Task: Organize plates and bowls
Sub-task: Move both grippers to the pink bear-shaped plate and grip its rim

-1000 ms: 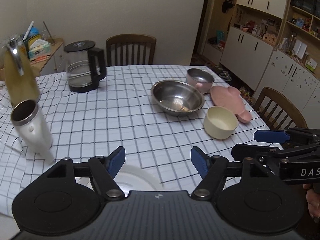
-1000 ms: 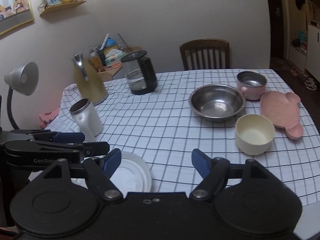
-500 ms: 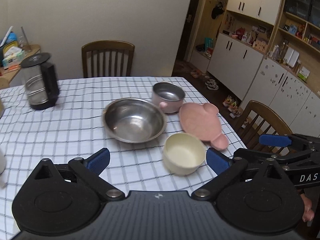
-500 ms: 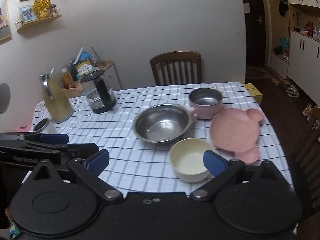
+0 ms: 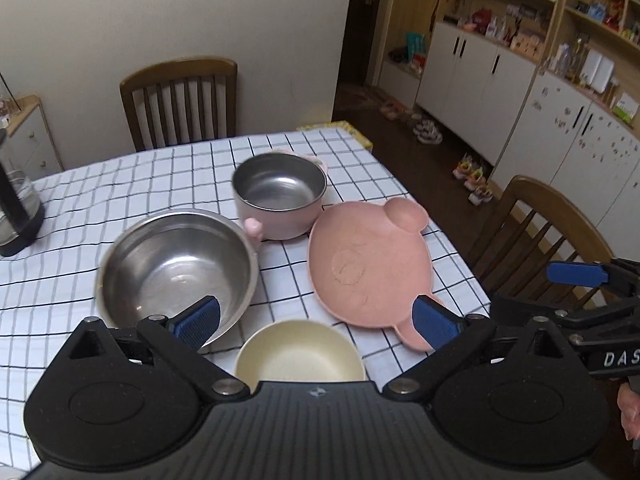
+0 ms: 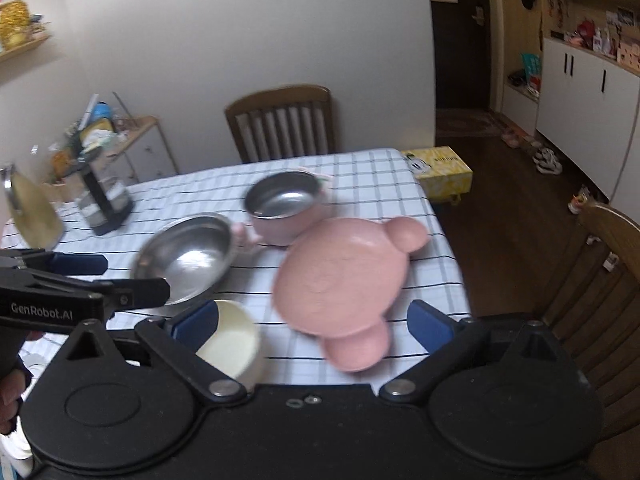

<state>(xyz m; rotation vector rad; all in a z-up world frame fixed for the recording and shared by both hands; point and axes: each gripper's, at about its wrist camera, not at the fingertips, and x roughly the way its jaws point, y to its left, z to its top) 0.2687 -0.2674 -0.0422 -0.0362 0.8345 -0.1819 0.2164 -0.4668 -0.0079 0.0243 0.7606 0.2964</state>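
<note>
Grippers both hanging over the near edge of the checked table [image 5: 120, 184], jaws spread wide, pinching nothing. Left gripper [image 5: 316, 318] is sitting above the cream bowl [image 5: 300, 354]; the bowl is showing in the gap between its blue pads, but no pad is touching it. Right gripper [image 6: 312, 318] is pointing at the near part of the pink plate [image 6: 344, 280]; in the right wrist view the cream bowl [image 6: 232, 338] is lying just inside its left pad, and contact cannot be told because that view is blurring. Each gripper is showing in the other's view: the right one at the right edge of the left wrist view [image 5: 580, 276], the left one at the left edge of the right wrist view [image 6: 76, 266].

Cream bowl is resting nearest, at the table's front edge, upright and empty. Just behind it to the left, the steel bowl [image 5: 176, 268] is sitting empty. To the right, the bear-shaped pink plate [image 5: 368, 264] is lying flat near the table's right edge, one ear pointing away. Behind these two, the pink pot [image 5: 280, 200] with a steel inside is standing just beside the steel bowl.

Farther left, a kettle [image 6: 102, 196] and a yellow jug [image 6: 32, 208] are standing. A chair [image 5: 180, 104] is waiting at the far side; another chair [image 5: 536, 232] is standing right of the table.
</note>
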